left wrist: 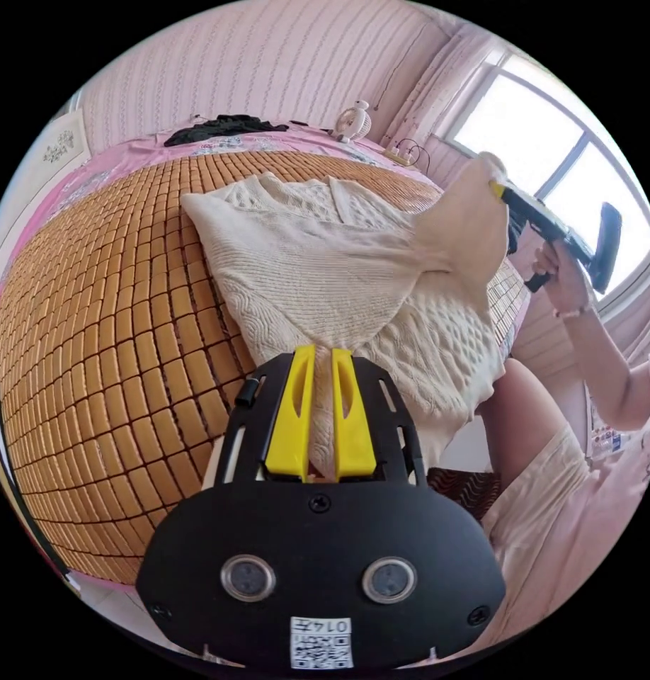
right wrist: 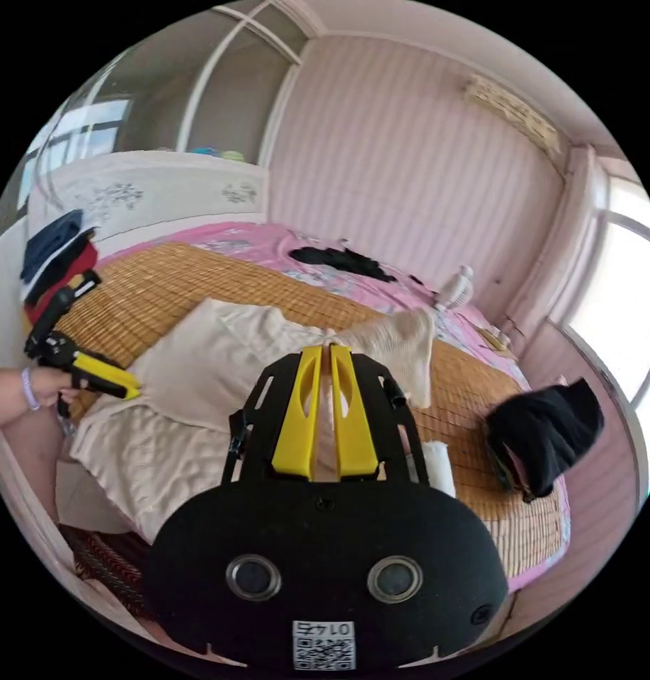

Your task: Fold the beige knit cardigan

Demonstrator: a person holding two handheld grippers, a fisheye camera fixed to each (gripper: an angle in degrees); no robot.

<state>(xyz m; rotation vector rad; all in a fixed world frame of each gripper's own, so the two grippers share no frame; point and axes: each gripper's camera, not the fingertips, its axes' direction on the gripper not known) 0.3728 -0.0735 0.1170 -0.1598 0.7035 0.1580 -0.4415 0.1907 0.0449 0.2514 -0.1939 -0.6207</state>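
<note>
The beige knit cardigan (left wrist: 325, 276) lies spread on a bamboo mat (left wrist: 112, 319) on the bed. My left gripper (left wrist: 323, 352) is shut on its near hem, with knit showing between the yellow jaws. In the same view my right gripper (left wrist: 496, 188) holds one part of the cardigan lifted off the mat at the upper right, a hand behind it. In the right gripper view, my right gripper (right wrist: 326, 348) is shut on that raised fabric, which hangs past the jaws. My left gripper (right wrist: 130, 389) pinches the cardigan (right wrist: 197, 397) at the bed's edge on the left.
A black garment (left wrist: 222, 127) and a small white fan (left wrist: 355, 122) lie on the pink sheet beyond the mat. Dark clothing (right wrist: 544, 425) sits on the mat's right side. Folded blue and red clothes (right wrist: 56, 262) are stacked by the headboard (right wrist: 162, 191). A window (left wrist: 551, 142) is on the right.
</note>
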